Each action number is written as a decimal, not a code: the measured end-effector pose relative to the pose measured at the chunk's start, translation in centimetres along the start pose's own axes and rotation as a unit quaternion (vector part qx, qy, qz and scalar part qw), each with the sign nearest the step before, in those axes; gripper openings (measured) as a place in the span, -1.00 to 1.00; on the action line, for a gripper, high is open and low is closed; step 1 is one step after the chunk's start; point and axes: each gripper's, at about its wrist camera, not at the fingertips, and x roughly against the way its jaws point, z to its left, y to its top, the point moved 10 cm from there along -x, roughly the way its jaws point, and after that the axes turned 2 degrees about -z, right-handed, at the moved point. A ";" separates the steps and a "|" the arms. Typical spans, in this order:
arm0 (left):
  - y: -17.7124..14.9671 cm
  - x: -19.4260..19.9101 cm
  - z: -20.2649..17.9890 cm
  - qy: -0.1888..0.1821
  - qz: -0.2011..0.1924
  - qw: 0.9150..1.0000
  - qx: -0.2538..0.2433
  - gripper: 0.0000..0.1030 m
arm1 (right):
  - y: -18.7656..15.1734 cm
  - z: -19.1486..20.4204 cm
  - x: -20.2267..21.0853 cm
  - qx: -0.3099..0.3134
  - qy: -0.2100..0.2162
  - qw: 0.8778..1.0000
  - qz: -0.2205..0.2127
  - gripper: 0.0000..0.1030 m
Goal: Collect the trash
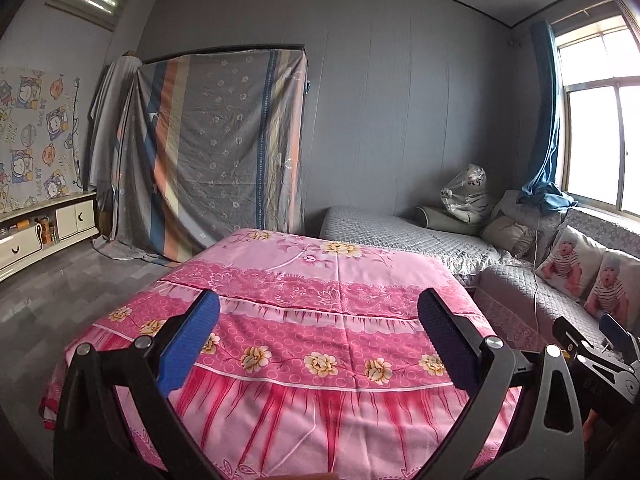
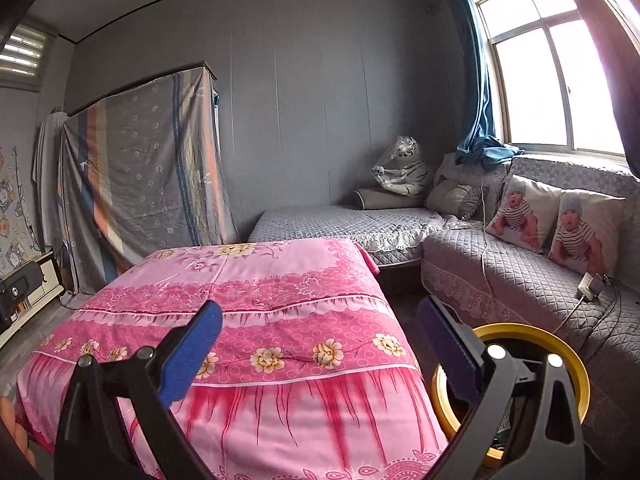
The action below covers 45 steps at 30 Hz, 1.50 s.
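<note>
My left gripper (image 1: 318,340) is open and empty, held above the near part of a table covered with a pink floral cloth (image 1: 304,280). My right gripper (image 2: 318,344) is open and empty, over the near right corner of the same pink cloth (image 2: 240,288). A yellow-rimmed bin (image 2: 572,364) stands low on the right, between the table and the sofa, partly hidden behind my right finger; some items lie inside. The right gripper also shows at the right edge of the left wrist view (image 1: 592,344). No loose trash shows on the cloth.
A grey quilted sofa (image 2: 520,276) with baby-print cushions (image 2: 520,216) runs along the right under the window. A grey daybed (image 2: 340,224) lies behind the table. A cloth-draped wardrobe (image 1: 216,152) stands at back left. A white low cabinet (image 1: 44,232) lines the left wall.
</note>
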 end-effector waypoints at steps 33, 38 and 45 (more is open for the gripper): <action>0.0 -0.1 -0.8 -0.001 0.003 1.000 -0.017 0.84 | -1.3 0.1 -1.5 -0.011 0.003 0.999 0.032 0.84; 0.0 -0.1 -0.7 -0.001 0.002 1.000 -0.015 0.84 | -1.6 0.0 -1.6 -0.013 0.003 0.999 0.035 0.84; -0.1 -0.2 -0.6 -0.003 0.005 1.000 -0.015 0.84 | -1.8 -0.2 -1.8 -0.016 0.002 0.999 0.039 0.84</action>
